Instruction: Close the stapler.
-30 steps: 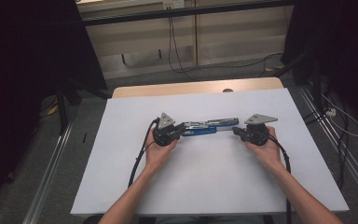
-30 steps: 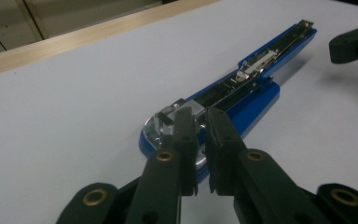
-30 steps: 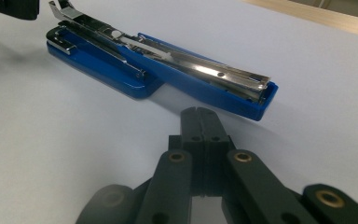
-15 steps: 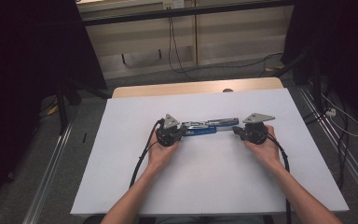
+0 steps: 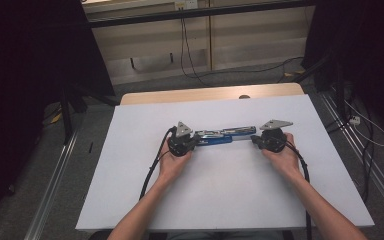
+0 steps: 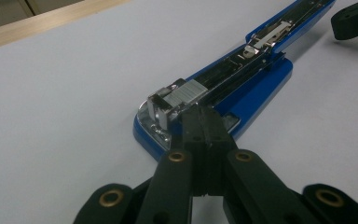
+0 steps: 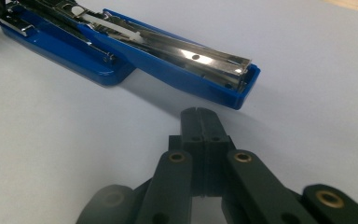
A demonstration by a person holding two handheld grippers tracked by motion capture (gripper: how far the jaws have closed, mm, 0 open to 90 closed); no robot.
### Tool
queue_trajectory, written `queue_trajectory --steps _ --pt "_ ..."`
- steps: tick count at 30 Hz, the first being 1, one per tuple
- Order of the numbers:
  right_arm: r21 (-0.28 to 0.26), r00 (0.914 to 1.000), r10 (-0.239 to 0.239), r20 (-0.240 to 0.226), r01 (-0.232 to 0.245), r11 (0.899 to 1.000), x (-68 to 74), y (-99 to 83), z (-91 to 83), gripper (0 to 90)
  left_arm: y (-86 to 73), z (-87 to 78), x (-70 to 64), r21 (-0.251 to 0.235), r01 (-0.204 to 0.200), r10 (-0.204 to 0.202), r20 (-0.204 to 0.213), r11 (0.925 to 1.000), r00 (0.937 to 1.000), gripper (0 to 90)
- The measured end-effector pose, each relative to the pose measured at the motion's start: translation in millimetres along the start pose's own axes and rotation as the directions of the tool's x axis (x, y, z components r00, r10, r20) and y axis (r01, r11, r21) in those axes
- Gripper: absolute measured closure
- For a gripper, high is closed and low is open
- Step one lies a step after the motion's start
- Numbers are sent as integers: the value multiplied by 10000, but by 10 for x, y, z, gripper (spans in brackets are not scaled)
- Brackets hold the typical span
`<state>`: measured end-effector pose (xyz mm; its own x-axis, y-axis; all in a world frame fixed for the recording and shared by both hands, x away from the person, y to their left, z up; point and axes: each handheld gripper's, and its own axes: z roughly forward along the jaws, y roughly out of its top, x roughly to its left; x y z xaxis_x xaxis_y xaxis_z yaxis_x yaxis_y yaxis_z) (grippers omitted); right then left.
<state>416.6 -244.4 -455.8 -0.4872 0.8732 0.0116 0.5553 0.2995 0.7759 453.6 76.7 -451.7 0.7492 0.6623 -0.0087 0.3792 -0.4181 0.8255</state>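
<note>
I have the blue stapler (image 5: 224, 136) lying opened out flat near the middle of the white table (image 5: 130, 190), its base toward my left and its top arm (image 7: 191, 58) swung out toward my right, so the metal staple channel faces up. My left gripper (image 6: 205, 133) sits at the base end with its jaws pressed together; their tips rest on or just over the front of the magazine, next to the strip of staples (image 6: 186, 93) (from the left gripper view I can't tell for sure whether they touch the metal). They clamp nothing.

My right gripper (image 7: 200, 123) is also closed on nothing, its tips just short of the free end of the top arm, with a sliver of bare table between.

Against the frames of a second ago, very little has shifted: the left gripper has nudged slightly inward along the base, while the stapler and the right gripper sit where they were. I read that as the opening being done and the stapler settled, so the work in hand now looks like tending the staples or folding the arm back over.
</note>
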Motion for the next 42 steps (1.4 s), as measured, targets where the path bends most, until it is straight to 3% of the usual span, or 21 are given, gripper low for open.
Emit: queue_trajectory --steps 17,42 --pt "475 9999 -46 158 38 9989 -59 34 58 900 4 13 5 -15 -41 41 -57 10000 10000 900" --pt "416 9998 173 106 -178 9990 -82 62 105 900 1 12 0 -39 109 -109 -69 9999 9999 900"
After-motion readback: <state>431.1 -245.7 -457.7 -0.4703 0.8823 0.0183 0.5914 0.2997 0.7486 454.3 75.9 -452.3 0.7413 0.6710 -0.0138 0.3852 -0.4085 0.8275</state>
